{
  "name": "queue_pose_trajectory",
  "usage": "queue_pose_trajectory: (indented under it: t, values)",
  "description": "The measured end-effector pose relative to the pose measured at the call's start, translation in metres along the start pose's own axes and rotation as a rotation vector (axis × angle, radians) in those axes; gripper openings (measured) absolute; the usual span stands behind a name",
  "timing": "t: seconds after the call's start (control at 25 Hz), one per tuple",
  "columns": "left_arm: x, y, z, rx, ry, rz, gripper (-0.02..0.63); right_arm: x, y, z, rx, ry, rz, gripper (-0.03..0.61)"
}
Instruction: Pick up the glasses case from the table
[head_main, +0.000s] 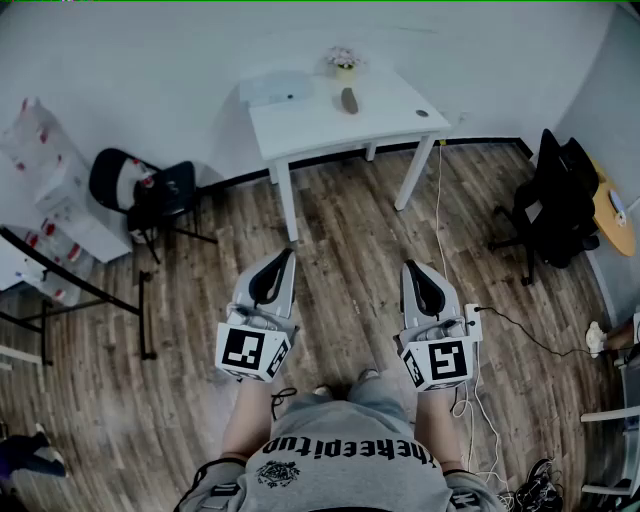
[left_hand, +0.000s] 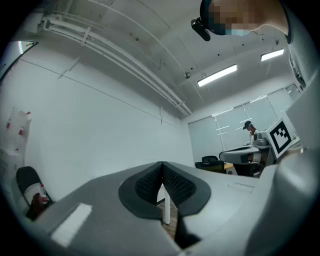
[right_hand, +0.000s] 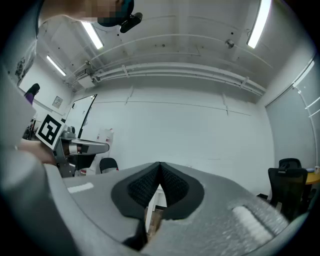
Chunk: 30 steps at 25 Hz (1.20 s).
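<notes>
Head view showed the left gripper and right gripper pinched closed, empty, held level, presumably since the dark oblong glasses case lay well off on the white table

Bare wooden floor lies open up to the white counter, flanked by a black folding chair at left and, at right, an office chair and a trailing cable.
</notes>
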<state>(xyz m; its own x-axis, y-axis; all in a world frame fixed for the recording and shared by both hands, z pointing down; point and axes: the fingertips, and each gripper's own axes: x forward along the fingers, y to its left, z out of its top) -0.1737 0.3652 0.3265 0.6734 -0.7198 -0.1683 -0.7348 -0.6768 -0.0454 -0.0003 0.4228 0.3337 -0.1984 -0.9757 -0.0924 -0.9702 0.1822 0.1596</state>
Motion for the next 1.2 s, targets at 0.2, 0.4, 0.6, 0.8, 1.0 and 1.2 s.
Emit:
queue_pose_trajectory:
  t: [0.2, 0.4, 0.6, 0.8, 1.0, 1.2]
  values:
    - [0.002, 0.008, 0.0, -0.003, -0.003, 0.0, 0.018, 0.007, 0.003, 0.003, -0.009, -0.001, -0.006, 0.0]
    - [0.004, 0.012, -0.001, -0.003, -0.008, -0.007, 0.018, 0.012, 0.005, 0.003, -0.013, -0.002, -0.011, 0.0]
    - [0.005, 0.017, -0.001, -0.003, -0.007, -0.006, 0.018, 0.015, 0.004, 0.001, -0.007, -0.008, -0.029, 0.0]
    - [0.003, 0.023, -0.01, -0.005, 0.003, -0.011, 0.018, 0.018, 0.01, -0.004, 0.008, -0.009, -0.001, 0.0]
    - [0.017, 0.026, -0.012, -0.008, 0.009, -0.012, 0.018, 0.031, -0.003, -0.01, 0.032, -0.005, -0.008, 0.0]
    - [0.037, 0.04, -0.017, -0.005, -0.004, 0.01, 0.018, 0.055, -0.019, -0.016, 0.053, -0.019, -0.005, 0.0]
